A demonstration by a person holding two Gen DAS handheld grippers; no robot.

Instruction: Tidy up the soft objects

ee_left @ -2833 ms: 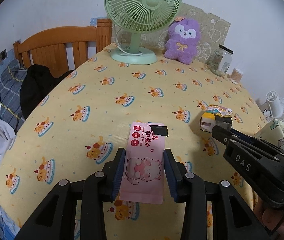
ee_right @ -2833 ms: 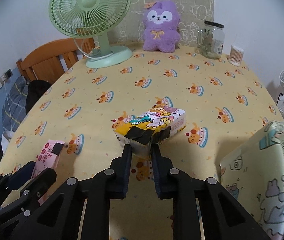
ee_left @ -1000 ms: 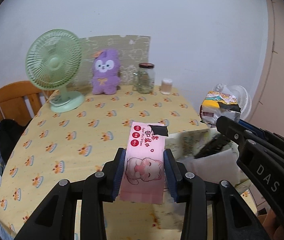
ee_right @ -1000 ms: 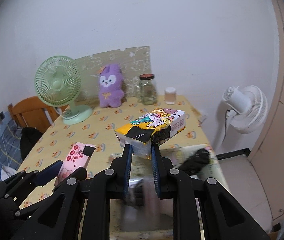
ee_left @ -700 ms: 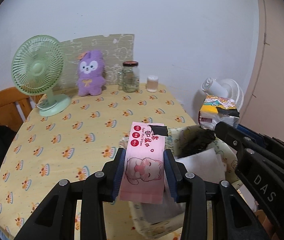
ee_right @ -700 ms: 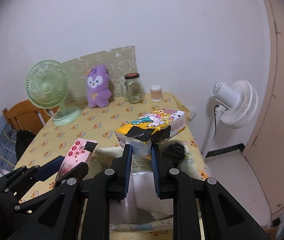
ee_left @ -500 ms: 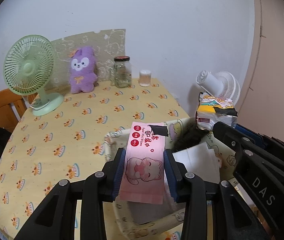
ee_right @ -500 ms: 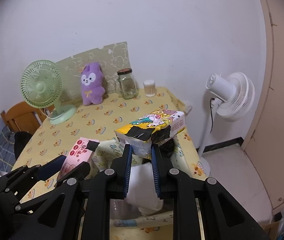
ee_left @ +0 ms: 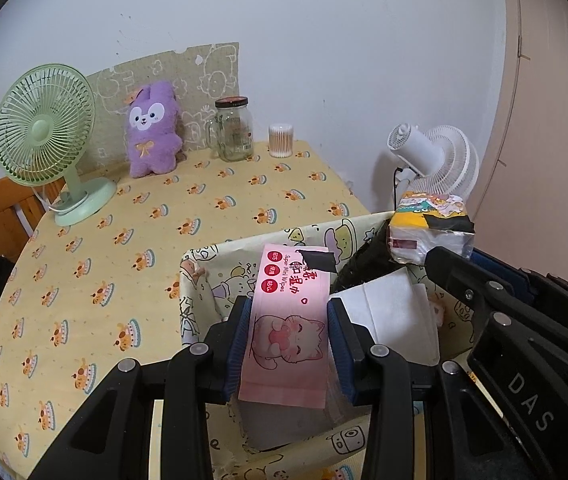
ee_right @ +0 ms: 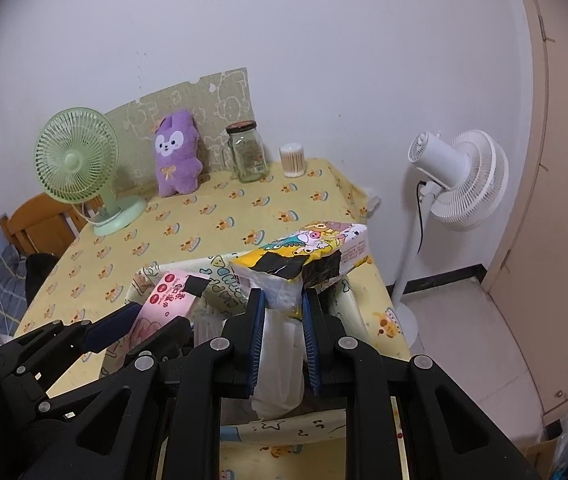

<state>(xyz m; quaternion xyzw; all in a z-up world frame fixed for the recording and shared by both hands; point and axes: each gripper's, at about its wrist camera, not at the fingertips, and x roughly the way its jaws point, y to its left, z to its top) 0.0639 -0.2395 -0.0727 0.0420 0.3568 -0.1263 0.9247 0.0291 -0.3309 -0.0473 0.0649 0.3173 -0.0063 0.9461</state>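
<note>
My left gripper (ee_left: 289, 310) is shut on a pink pack of wet wipes (ee_left: 290, 320) and holds it above the open fabric bin (ee_left: 196, 276). The pack also shows in the right wrist view (ee_right: 166, 300). My right gripper (ee_right: 283, 302) is shut on a yellow cartoon tissue pack (ee_right: 304, 254) and holds it over the same bin (ee_right: 220, 276). The tissue pack shows at the right of the left wrist view (ee_left: 430, 228). White folded cloth (ee_left: 392, 316) and a dark item (ee_left: 364, 260) lie in the bin.
The table has a yellow patterned cloth (ee_left: 124, 220). At its back stand a green fan (ee_left: 44, 132), a purple plush (ee_left: 152, 132), a glass jar (ee_left: 234, 130) and a cotton swab cup (ee_left: 281, 141). A white floor fan (ee_right: 452, 176) stands right of the table.
Both grippers lifted their packs off the table and carried them right, over the fabric bin. In the last half second both moved a little lower and closer over the bin.
</note>
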